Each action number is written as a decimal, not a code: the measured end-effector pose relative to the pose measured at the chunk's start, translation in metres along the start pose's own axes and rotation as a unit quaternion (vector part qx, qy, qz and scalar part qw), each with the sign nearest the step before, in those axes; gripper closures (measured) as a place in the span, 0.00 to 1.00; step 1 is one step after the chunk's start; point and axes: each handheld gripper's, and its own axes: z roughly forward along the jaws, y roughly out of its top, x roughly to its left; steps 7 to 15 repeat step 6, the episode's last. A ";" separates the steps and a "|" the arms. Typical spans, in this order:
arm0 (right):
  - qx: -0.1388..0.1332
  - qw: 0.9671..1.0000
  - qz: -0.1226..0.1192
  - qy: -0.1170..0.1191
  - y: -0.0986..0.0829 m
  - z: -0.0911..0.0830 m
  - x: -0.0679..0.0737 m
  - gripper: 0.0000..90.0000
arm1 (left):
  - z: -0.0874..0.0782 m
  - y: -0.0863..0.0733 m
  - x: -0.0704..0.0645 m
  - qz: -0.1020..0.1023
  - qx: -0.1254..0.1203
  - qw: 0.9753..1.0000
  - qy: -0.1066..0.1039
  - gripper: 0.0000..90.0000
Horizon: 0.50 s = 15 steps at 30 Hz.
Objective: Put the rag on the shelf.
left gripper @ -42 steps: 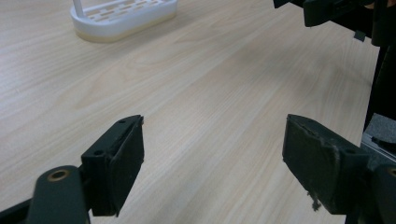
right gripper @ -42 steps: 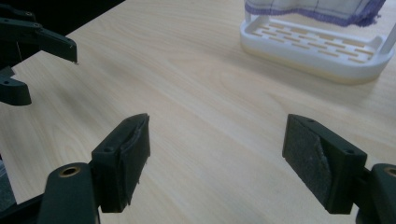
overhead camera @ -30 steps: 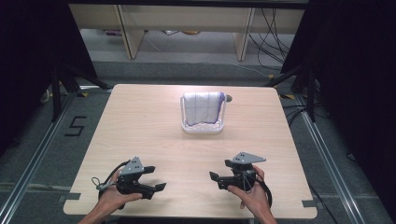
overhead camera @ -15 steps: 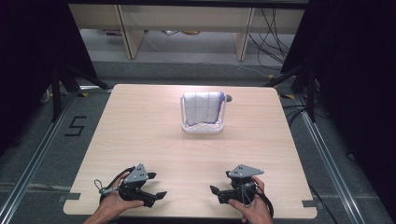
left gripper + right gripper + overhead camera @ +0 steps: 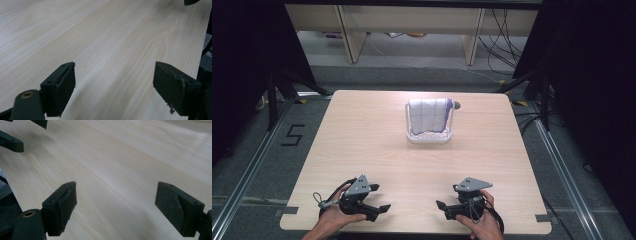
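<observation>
A white cloth with thin purple grid lines (image 5: 428, 115) hangs folded over the top rail of a small white wire rack with a tray base (image 5: 428, 138), which stands on the far half of the pale wooden table (image 5: 362, 135), a little toward the right of its middle line. Taking that rack as the landmark, both hand-held tools sit well apart from it, down at the table's near edge: the left gripper (image 5: 379, 210) lies to the near left of the rack and the right gripper (image 5: 443, 209) to the near right, almost straight below it in the high view. Each gripper's jaws point inward, toward the other gripper, not toward the rack. The left gripper view looks across bare wood grain between two black pads (image 5: 62, 87) spread wide with nothing between them, and the right gripper view shows the same wide, empty gap between its own pads (image 5: 63, 203), with parts of the other tool at the upper left corner. So both grippers stand open and hold nothing. The cloth's long axis runs across the table along the rail, its two flaps falling to the near and far sides. Judging from the layout, the right gripper is somewhat the nearer to the rack, and either would have to turn forward and travel away from the person to reach the draped cloth.
</observation>
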 end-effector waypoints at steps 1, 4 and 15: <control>0.001 1.000 0.001 -0.009 0.000 -0.001 0.001 0.21 | 0.000 0.000 0.000 0.000 0.000 1.000 0.000 0.20; 0.001 1.000 -0.003 -0.010 0.000 -0.001 0.000 0.21 | -0.001 0.000 0.003 0.001 0.006 1.000 0.012 0.20; 0.001 1.000 -0.004 -0.009 0.000 -0.001 -0.001 0.21 | 0.000 -0.001 0.006 -0.006 0.004 1.000 0.021 0.20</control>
